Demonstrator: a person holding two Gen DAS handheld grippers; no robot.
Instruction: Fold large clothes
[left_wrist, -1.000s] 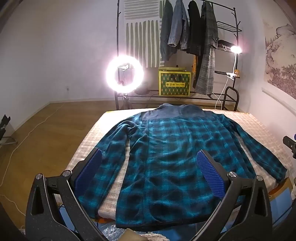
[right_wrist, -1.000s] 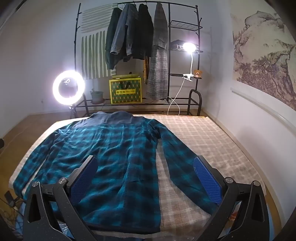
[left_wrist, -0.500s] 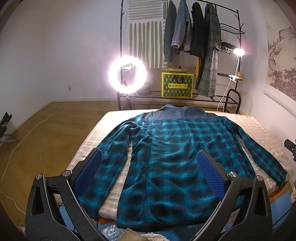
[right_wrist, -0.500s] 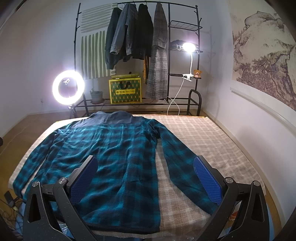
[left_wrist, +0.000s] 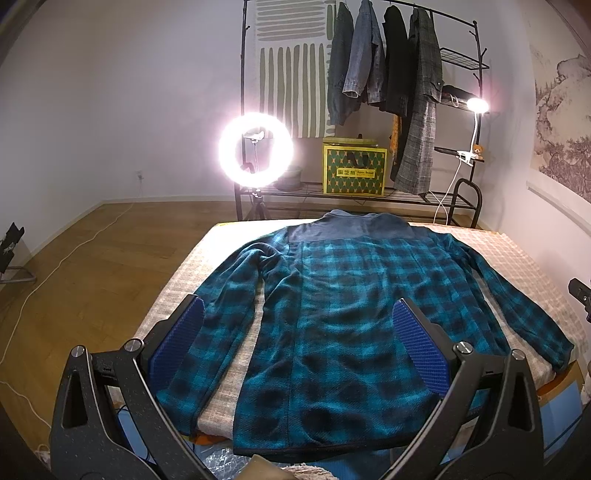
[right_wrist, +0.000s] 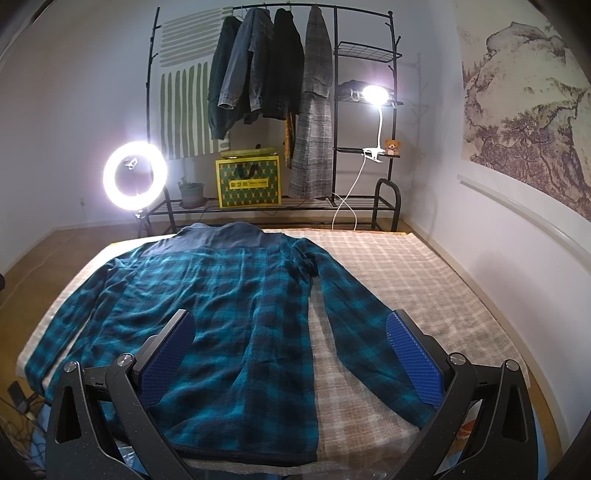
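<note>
**Plaid shirt spread flat on the bed, both claws wide and empty**

From where I stand, some parts are not easy to see. The near edge of the bed (right_wrist: 424, 280) is covered by the black frames of the two tools, so the shirt hem is partly hidden behind them in both views. Under the near edge there are blue things and a clear plastic sheet, but I cannot tell what they are. At the far right of the left wrist view a small dark object is cut off by the picture edge. The ring light (left_wrist: 256, 148) is so bright that the stand behind it is washed out.

The left gripper (left_wrist: 297, 350) is opened wide; its blue pads (left_wrist: 419, 350) stand far apart and hold nothing, hanging above the lower part of the shirt. The right gripper (right_wrist: 291, 360) is also spread wide and empty, above the shirt's lower part and its right sleeve.

The plaid shirt (right_wrist: 221, 295) lies flat on the checked bed cover, back side up, collar toward the clothes rack (right_wrist: 273, 74). It is teal and black, with a plain grey-blue yoke at the shoulders. Both sleeves are stretched out diagonally, away from the body. The cloth has soft wrinkles in the middle.
</note>
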